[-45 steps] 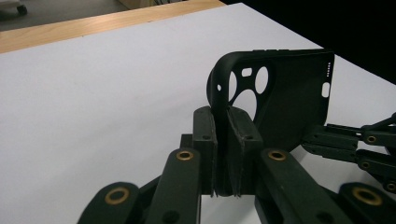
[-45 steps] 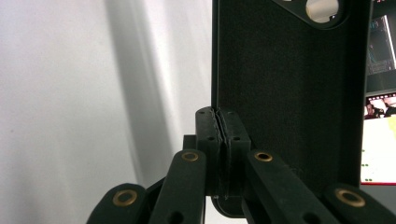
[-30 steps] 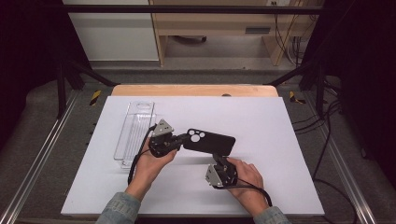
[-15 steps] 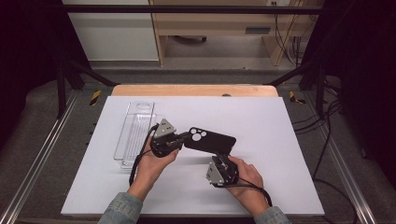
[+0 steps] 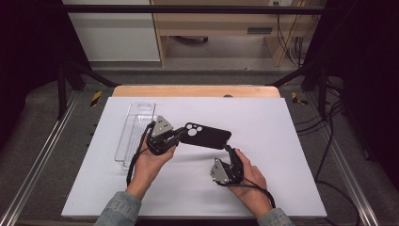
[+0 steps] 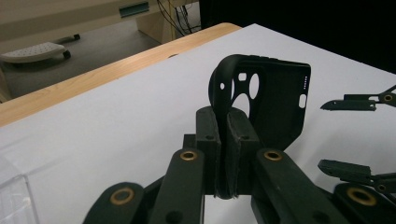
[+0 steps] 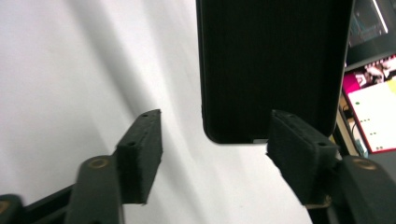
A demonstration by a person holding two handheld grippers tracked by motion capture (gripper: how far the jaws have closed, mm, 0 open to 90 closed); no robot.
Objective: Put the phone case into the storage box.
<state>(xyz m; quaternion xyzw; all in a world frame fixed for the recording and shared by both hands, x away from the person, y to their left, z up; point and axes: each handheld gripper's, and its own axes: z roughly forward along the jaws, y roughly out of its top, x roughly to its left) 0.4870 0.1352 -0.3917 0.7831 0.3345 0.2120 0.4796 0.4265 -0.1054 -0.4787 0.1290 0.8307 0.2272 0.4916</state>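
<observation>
I find the phone case point(image 5: 207, 136) just left of centre in the high view, held clear of the white desk point(image 5: 282, 122) with its camera-cutout end toward the left gripper point(image 5: 175, 136). In the left gripper view the jaws are closed down on the case wall beside the cutouts point(image 6: 243, 88), with only the thin rim between the pads; I judge that grip firm but narrow.

The right gripper point(image 5: 229, 149) sits below and right of centre in the high view, pointing up at the case's free end. In the right gripper view its jaws stand wide open and hold nothing: the left pad point(image 7: 140, 149) is well clear of the case point(image 7: 271, 70), while the right pad point(image 7: 299, 154) looks just beside the case's bottom corner; I cannot tell whether it touches.

My judgement is that the step in hand is taking the free end with the right gripper. To do it well I would shift the right gripper toward the right of its own frame until the case end is centred between the pads, advance so the pads overlap the rim, then close slowly. The left hand should keep the case level, since a one-sided push could twist it out of that narrow grip.

A clear plastic tray point(image 5: 134, 132) lies at the left of the desk, apart from the work.
</observation>
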